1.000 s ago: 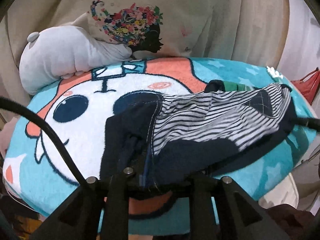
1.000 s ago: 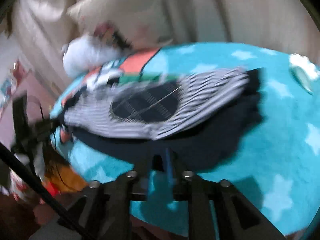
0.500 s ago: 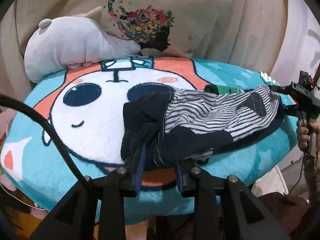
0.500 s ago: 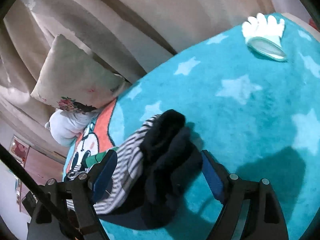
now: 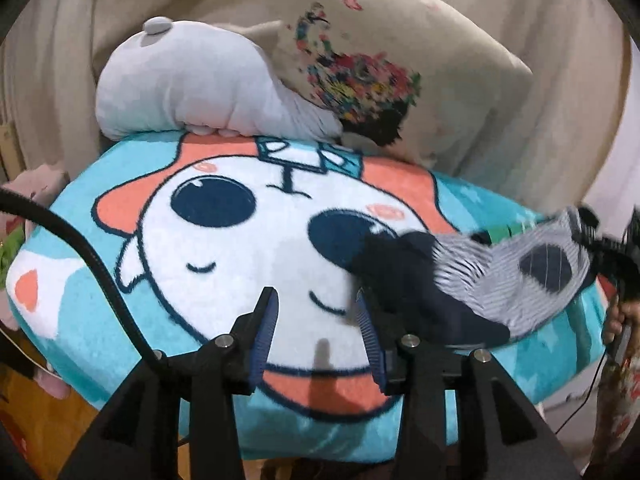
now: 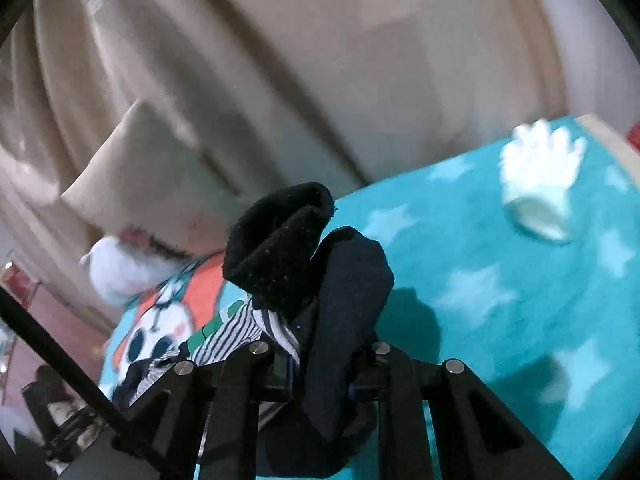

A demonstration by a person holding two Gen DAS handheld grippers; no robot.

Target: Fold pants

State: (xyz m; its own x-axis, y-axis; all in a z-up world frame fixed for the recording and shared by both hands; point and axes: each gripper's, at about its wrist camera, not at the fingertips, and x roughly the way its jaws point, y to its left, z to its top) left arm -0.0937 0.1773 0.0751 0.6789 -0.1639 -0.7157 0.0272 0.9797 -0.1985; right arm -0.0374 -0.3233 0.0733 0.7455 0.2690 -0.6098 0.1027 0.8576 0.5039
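Over the cartoon blanket (image 5: 120, 312), left gripper (image 5: 316, 320) jaws spread, opening, empty, beside the pants (image 5: 460, 280); right gripper (image 6: 320, 356) jaws closing, pinching the dark pants fabric.

Both wrist views angled down, close – share blanket (image 5: 120, 320), pants (image 6: 320, 280).

Right pads: hidden by the pants (image 6: 316, 300).
Pillow (image 5: 384, 76) print: blurred.
Glove (image 6: 538, 184): smeared by motion.

Cartoon blanket (image 5: 224, 248), pants (image 5: 472, 280), plush (image 5: 192, 84), pillow (image 5: 440, 80)
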